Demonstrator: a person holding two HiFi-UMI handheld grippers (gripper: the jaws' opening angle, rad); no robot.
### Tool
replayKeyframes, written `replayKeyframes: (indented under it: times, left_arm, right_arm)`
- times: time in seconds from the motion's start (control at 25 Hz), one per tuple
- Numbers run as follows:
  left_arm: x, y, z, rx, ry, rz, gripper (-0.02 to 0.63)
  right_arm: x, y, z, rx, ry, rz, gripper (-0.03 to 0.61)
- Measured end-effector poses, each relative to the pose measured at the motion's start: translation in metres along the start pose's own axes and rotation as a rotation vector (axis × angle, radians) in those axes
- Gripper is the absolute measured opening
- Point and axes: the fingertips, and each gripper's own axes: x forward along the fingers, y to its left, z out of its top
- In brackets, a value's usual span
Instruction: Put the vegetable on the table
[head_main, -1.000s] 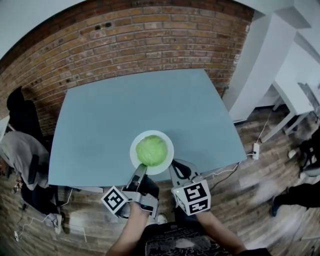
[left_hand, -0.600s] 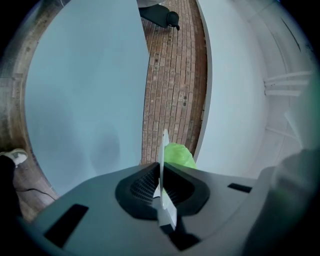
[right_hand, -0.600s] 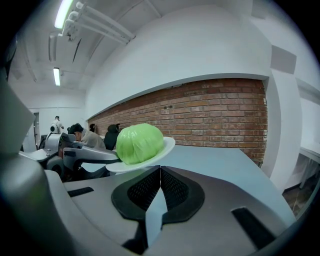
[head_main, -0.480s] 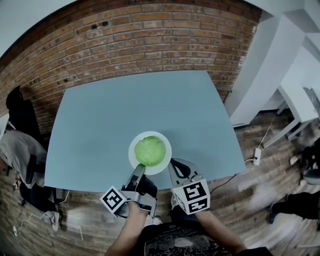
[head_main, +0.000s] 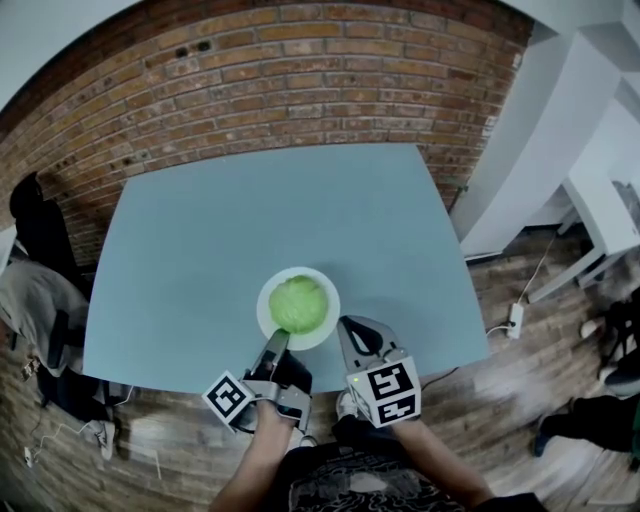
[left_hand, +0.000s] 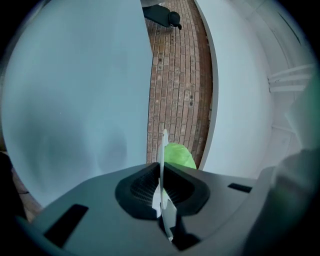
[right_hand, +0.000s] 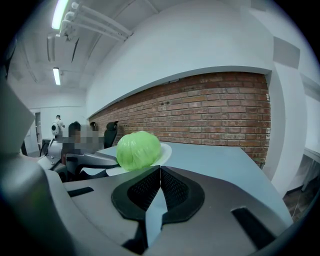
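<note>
Your left gripper (head_main: 277, 345) is clamped on the near rim of the plate (head_main: 264, 306), so the whole load hangs from one thin edge. The cabbage (head_main: 299, 303) sits loose in the plate's middle. It is round and pale green, with a smooth, waxy, rather plastic-looking skin. Any tilt of the plate could roll it off over the far rim and across the flat, matte blue-grey table (head_main: 250, 200). The plate is white, shallow, hard and glossy, so I'd expect it to pivot or slip in that grip if you swing it quickly. I cannot tell whether the plate rests on the table or hovers above it. Your right gripper (head_main: 347, 328), just right of the plate, has its jaws pressed together on nothing.
</note>
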Motion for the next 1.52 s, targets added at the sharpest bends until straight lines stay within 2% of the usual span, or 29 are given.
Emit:
replayKeyframes:
  times: [0.4, 1.52]
  left_arm:
    - [0.017, 0.03, -0.002, -0.003, -0.011, 0.046, 0.015]
    - [0.056, 0.106, 0.006, 0.074, -0.001, 0.244, 0.021]
  right_arm:
    - [0.019, -0.017, -0.012, 0.003, 0.027, 0.026, 0.009]
    - [0.069, -0.05, -0.043, 0.011, 0.096, 0.088, 0.009]
